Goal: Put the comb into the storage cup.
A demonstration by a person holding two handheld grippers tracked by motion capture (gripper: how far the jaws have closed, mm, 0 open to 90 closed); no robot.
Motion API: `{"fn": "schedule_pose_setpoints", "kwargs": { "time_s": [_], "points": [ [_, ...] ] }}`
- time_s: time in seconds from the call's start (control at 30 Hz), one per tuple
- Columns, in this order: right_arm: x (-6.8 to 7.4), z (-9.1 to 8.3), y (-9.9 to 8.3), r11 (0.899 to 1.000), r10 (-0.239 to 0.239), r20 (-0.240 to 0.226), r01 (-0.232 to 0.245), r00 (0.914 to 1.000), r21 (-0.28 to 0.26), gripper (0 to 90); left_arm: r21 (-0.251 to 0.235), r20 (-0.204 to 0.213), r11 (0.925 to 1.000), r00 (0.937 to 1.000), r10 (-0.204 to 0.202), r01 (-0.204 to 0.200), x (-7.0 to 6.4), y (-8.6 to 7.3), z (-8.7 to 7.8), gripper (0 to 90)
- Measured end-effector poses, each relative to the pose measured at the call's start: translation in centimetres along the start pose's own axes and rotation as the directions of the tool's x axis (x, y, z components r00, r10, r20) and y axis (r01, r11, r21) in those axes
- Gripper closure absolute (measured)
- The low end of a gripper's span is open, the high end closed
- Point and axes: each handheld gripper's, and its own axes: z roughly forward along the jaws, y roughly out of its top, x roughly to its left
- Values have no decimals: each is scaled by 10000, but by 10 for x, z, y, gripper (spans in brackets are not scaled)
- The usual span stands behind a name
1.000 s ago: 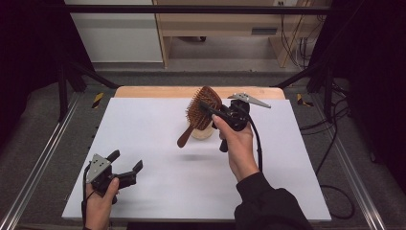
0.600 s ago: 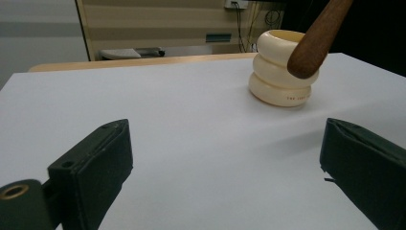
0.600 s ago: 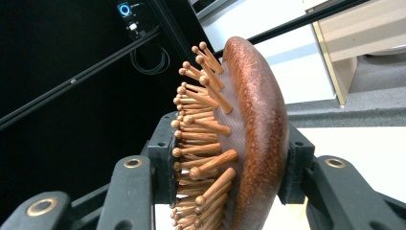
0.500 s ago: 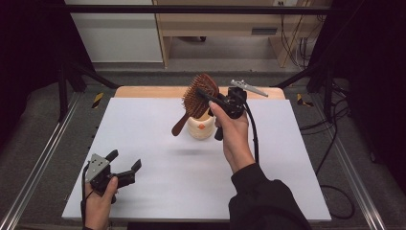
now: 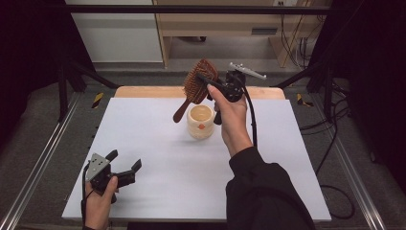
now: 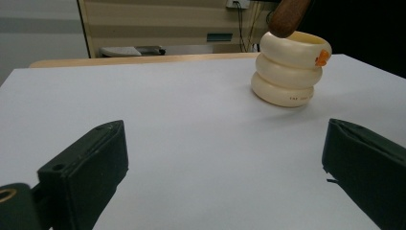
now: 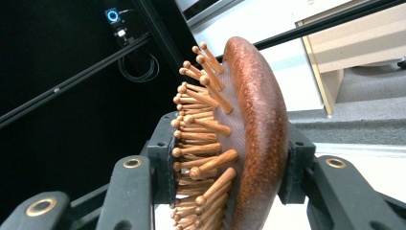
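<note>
Since a second ago the right gripper [image 5: 207,82] has carried the wooden hairbrush [image 5: 197,86] toward twelve o'clock — handle now over the cream cup [image 5: 201,121]. Jaws clamp its stiff, light head; bristles give poor purchase. Left gripper [image 5: 125,167] gapes on the bench [image 5: 158,143].

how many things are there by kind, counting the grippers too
hairbrush: 1, wooden, clamped in the right gripper above the cup
cup: 1, cream, ribbed, standing on the white table
grippers: 2, the right one and the left gripper, whose jaws are apart and empty
total: 4
</note>
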Motion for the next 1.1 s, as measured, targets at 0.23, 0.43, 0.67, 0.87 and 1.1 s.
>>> {"fn": "schedule_pose_setpoints", "kwargs": {
  "time_s": [0.23,0.43,0.67,0.87,1.1],
  "points": [
    [-2,3,12,9998,39,172,-36,9998,-183,521,0,2,10000,10000,6,-6,0,0,0,20],
    [-6,3,18,9994,48,297,-38,9995,-330,520,31,21,10000,10000,38,-38,0,0,0,21],
    [-11,-3,24,9979,198,314,-179,9993,-616,520,50,33,10000,10000,59,-59,0,0,0,22],
    [-15,-7,28,9972,214,484,-178,9986,-731,520,86,34,9999,10000,90,-91,-1,0,1,24],
    [-20,-12,33,9952,209,686,-142,9974,-969,520,108,53,9999,9999,99,-99,-1,-1,1,24]
  ]
}}
